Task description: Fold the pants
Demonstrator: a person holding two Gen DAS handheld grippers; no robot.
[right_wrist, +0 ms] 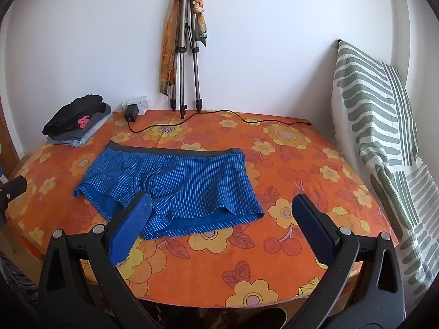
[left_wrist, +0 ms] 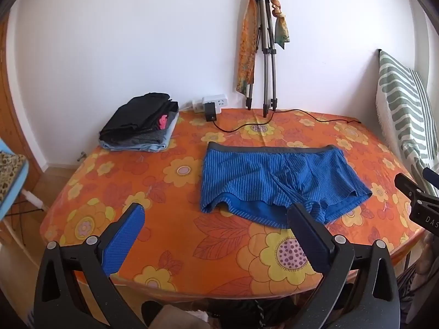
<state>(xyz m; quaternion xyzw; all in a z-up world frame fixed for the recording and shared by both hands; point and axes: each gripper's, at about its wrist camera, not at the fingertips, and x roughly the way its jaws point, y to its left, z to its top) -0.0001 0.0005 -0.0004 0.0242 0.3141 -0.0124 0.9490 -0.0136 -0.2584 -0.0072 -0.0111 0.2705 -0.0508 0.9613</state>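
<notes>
Nearby, folded clothes (left_wrist: 142, 126) and tripod (left_wrist: 264, 54) flank the flat pants (left_wrist: 277, 178); both grippers' fingers (left_wrist: 126, 235) gape empty.

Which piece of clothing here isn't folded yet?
The blue striped shorts, spread flat in the middle of the orange flowered table. The dark clothes at the far left corner already sit folded in a stack.

table (left_wrist: 219, 260): orange flowered cloth | shorts (left_wrist: 277, 181): flat, mid-table toward near edge | clothes stack (left_wrist: 140, 124): far left corner | adapter (left_wrist: 210, 112), cable (left_wrist: 288, 118), tripod (left_wrist: 264, 54) feet: along far edge
</notes>
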